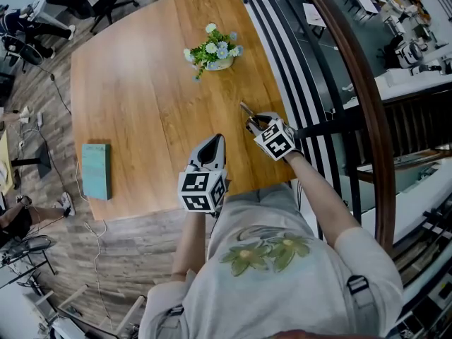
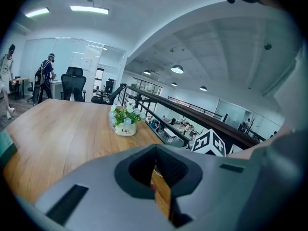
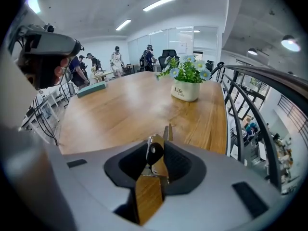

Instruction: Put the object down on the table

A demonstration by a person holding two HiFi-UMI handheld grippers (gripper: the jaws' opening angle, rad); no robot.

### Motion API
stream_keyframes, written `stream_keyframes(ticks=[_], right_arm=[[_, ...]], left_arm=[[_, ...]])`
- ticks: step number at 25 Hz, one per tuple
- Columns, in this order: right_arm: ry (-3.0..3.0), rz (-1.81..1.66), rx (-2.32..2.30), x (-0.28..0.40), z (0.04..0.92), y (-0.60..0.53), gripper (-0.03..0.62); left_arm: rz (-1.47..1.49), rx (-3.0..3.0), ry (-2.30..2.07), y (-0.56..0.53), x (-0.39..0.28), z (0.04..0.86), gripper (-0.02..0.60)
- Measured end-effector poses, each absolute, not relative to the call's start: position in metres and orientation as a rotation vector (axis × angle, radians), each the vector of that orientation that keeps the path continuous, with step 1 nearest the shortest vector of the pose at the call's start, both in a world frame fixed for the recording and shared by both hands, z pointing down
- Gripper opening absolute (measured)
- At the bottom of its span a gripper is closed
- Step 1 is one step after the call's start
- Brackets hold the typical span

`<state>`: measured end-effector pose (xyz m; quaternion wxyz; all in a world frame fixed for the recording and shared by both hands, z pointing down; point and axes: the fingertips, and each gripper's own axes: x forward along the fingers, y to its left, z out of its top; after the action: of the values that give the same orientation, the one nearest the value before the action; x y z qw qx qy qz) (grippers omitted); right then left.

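R gripper (image 1: 252, 121) (image 3: 157, 166) at center-right of head view, jaws clamped on a small metal tool (image 1: 246, 109) (image 3: 155, 151), tip sticking out fwd over the table (image 1: 141, 97), near its right edge. L gripper (image 1: 212, 145) (image 2: 157, 170) lower center, jaws pressed together w/ nothing between. Flower pot (image 1: 214, 50) upper middle; teal book (image 1: 95, 170) far left.

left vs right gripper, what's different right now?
The right gripper is shut on a small metal object; the left gripper has jaws together, nothing between. The right gripper reaches farther over the table; the left gripper sits at its near edge. Both are held above the table.
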<state>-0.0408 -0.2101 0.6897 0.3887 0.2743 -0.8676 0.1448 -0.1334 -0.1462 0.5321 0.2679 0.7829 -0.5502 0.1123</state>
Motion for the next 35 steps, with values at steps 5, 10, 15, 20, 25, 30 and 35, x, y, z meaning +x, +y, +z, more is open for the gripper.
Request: stream_keyframes(ticks=[5, 10, 15, 20, 25, 30, 35], right_arm=[[-2.21, 0.371, 0.69, -0.044, 0.693, -0.206, 0.119], [-2.21, 0.372, 0.681, -0.047, 0.696, -0.204, 0.132], [-2.214, 0.37, 0.678, -0.049, 0.696, -0.203, 0.137], [-2.218, 0.364, 0.671, -0.051, 0.699, -0.199, 0.147], [-2.214, 0.345, 0.661, -0.052, 0.702, -0.194, 0.153], [-2.235, 0.371, 0.653, -0.054, 0.701, -0.193, 0.158], [-2.254, 0.423, 0.647, -0.047, 0.694, -0.191, 0.198]], left_arm=[[0.305, 2.11, -1.488, -0.144, -0.135, 0.532, 0.014], [0.299, 2.104, -1.494, -0.143, -0.137, 0.532, 0.014], [0.301, 2.095, -1.499, -0.14, -0.139, 0.533, 0.014], [0.308, 2.094, -1.5, -0.139, -0.138, 0.534, 0.014], [0.31, 2.094, -1.504, -0.139, -0.138, 0.534, 0.014], [0.312, 2.104, -1.496, -0.142, -0.135, 0.533, 0.014], [0.305, 2.122, -1.491, -0.148, -0.13, 0.529, 0.014]])
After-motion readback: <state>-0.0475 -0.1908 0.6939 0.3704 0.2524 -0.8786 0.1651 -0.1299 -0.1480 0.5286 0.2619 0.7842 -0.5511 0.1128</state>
